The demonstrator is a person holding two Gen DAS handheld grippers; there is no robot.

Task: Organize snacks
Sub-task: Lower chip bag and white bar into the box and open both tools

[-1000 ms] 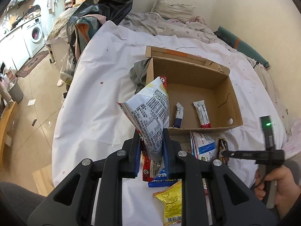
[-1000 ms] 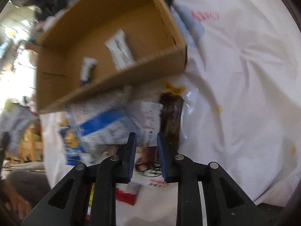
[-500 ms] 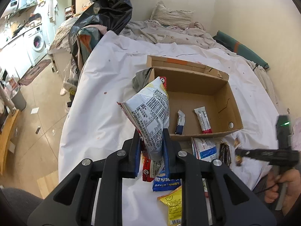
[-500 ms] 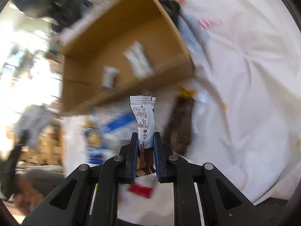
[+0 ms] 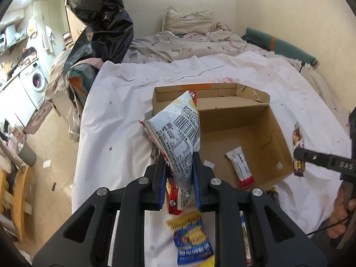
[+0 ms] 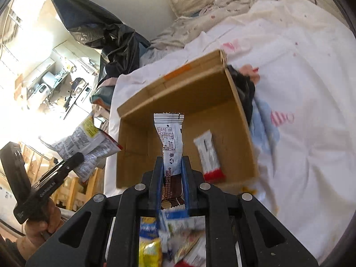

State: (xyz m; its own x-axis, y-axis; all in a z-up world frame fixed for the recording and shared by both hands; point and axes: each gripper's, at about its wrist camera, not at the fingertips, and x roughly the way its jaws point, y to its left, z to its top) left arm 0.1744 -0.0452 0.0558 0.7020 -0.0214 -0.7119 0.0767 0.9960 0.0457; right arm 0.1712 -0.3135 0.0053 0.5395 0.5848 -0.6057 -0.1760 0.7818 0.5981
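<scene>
My left gripper (image 5: 179,158) is shut on a large white snack bag (image 5: 178,129) with a barcode, held above the near left corner of an open cardboard box (image 5: 267,120). My right gripper (image 6: 172,162) is shut on a white and brown snack bar (image 6: 170,138), held upright above the box's near edge (image 6: 235,93). One white and red bar (image 5: 240,166) lies on the box floor; it also shows in the right wrist view (image 6: 209,155). Loose snack packets (image 5: 191,238) lie on the white sheet below my left gripper.
The box sits on a white sheet (image 5: 124,111) over a bed, with bedding and a pillow (image 5: 187,22) behind. A black bag (image 5: 100,22) stands at the bed's left edge. A kitchen floor with a washing machine (image 5: 37,80) lies far left. A dark cloth (image 6: 244,89) lies beside the box.
My right gripper took hold of the snack bar from the pile and lifted it over the box. My left gripper carried the bag closer to the box.
</scene>
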